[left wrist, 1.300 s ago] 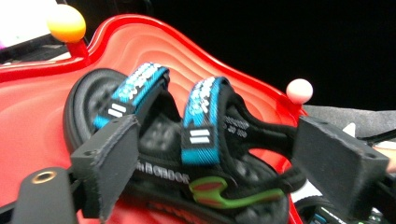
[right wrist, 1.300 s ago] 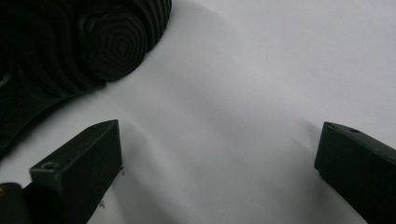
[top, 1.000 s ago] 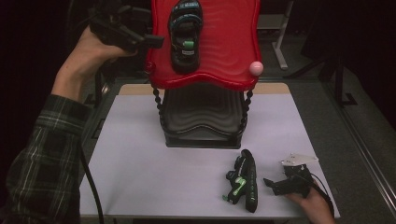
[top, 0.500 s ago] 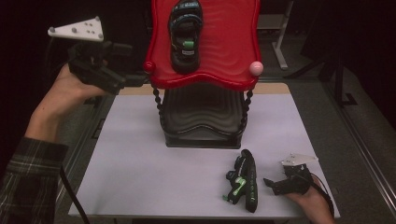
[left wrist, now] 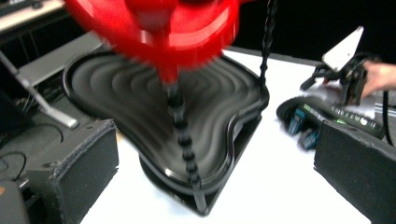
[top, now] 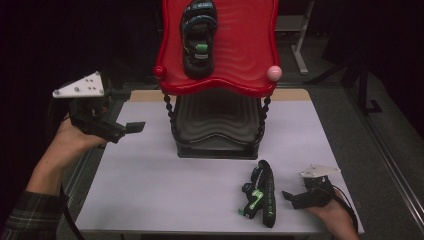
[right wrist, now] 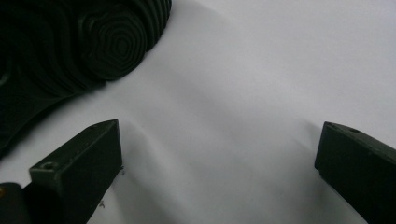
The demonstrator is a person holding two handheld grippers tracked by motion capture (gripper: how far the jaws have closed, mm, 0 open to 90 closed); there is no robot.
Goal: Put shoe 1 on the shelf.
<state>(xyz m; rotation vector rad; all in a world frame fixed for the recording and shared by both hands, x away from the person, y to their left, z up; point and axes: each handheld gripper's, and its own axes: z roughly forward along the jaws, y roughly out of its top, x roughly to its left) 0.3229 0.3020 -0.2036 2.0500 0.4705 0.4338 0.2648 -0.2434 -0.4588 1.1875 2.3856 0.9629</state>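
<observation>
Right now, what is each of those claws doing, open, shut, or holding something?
Left gripper: open, empty, raised left of the stand.
Right gripper: open, empty, beside the shoe.

No legible txt, labels or nos. on anything here.

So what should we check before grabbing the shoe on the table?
1. Right gripper jaws open: ok.
2. Right gripper next to the sandal on the table, not touching it: ok.
3. Sandal lies on its side, sole toward the gripper: ok.
4. Left gripper raised off to the side, jaws open and empty: ok.
5. Other sandal already on the red top tray: ok.
6. Black lower tray free: ok.
</observation>
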